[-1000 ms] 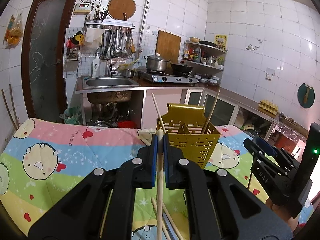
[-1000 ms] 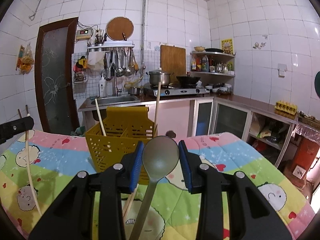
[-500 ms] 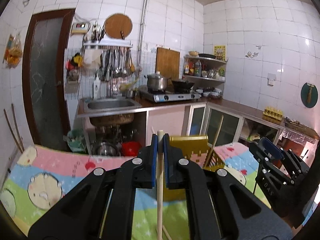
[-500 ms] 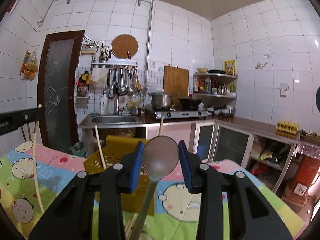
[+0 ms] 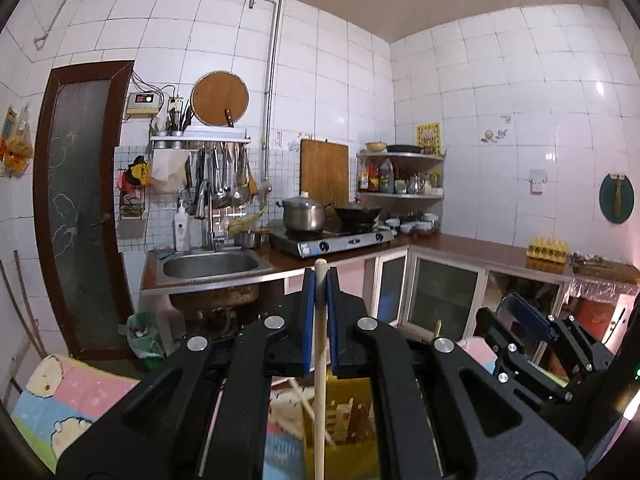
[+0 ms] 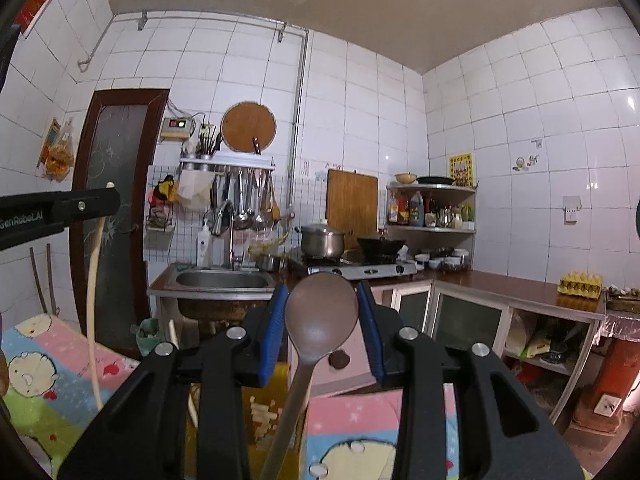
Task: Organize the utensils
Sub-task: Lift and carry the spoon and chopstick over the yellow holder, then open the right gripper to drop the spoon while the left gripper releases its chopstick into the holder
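My left gripper (image 5: 319, 280) is shut on a wooden chopstick (image 5: 319, 360) that hangs down over the yellow perforated utensil basket (image 5: 344, 428). Other chopsticks (image 5: 308, 408) stand in the basket. My right gripper (image 6: 322, 304) is shut on a grey spoon (image 6: 320, 316), bowl up, handle pointing down above the basket (image 6: 264, 412). The left gripper (image 6: 60, 210) and its chopstick (image 6: 93, 320) show at the left of the right wrist view. The right gripper (image 5: 532, 336) shows at the right of the left wrist view.
A colourful cartoon quilt (image 6: 36, 364) covers the table under the basket. Behind are a steel sink (image 5: 210, 266), a gas stove with a pot (image 5: 304, 214), hanging utensils (image 5: 224, 178), a brown door (image 5: 80, 208) and counter cabinets (image 6: 468, 320).
Both grippers have risen and tilted up with their utensils. The basket has dropped from mid-frame to the bottom of both views, largely behind the gripper bodies.
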Action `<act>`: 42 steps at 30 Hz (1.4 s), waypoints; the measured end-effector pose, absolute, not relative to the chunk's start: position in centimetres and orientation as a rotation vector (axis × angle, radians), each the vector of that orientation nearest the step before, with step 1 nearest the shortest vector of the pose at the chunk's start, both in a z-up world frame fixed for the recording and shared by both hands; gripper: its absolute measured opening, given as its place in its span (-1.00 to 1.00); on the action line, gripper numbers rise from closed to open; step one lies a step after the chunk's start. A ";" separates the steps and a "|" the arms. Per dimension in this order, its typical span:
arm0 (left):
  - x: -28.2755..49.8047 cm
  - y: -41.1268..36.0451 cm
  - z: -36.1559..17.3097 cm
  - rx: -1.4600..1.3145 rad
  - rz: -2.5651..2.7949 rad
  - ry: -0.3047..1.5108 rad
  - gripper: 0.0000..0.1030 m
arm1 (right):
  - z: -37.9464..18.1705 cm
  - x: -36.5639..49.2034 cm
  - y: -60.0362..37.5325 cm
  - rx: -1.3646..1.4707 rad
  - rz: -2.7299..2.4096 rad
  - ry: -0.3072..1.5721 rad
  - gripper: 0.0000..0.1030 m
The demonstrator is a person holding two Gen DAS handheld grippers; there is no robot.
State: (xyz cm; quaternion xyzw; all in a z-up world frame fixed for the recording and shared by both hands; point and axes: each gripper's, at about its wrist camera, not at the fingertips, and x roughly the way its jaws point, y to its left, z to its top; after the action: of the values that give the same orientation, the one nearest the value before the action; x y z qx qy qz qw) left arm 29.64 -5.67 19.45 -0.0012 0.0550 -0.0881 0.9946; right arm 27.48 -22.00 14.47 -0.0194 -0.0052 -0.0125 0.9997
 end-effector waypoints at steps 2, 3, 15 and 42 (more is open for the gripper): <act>30.0 -5.8 19.8 -0.006 -0.181 0.090 -0.91 | 14.8 28.5 -22.0 -0.039 -0.027 -0.021 -0.31; 30.3 -5.9 20.1 -0.009 -0.184 0.078 -0.91 | 14.8 28.9 -22.0 -0.041 -0.027 -0.024 -0.31; 33.7 -7.2 19.8 -0.014 -0.182 -0.005 -0.91 | 13.5 33.5 -21.3 -0.081 -0.076 -0.076 -0.31; 32.5 -1.1 12.4 -0.042 -0.107 0.350 0.49 | 10.1 28.9 -22.2 -0.075 -0.016 0.215 0.28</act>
State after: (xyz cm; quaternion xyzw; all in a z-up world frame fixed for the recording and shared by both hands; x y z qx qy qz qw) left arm 32.50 -1.07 12.35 -0.0210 0.1741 -0.0530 0.9831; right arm 28.88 -22.20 10.14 -0.0374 0.1073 -0.0081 0.9935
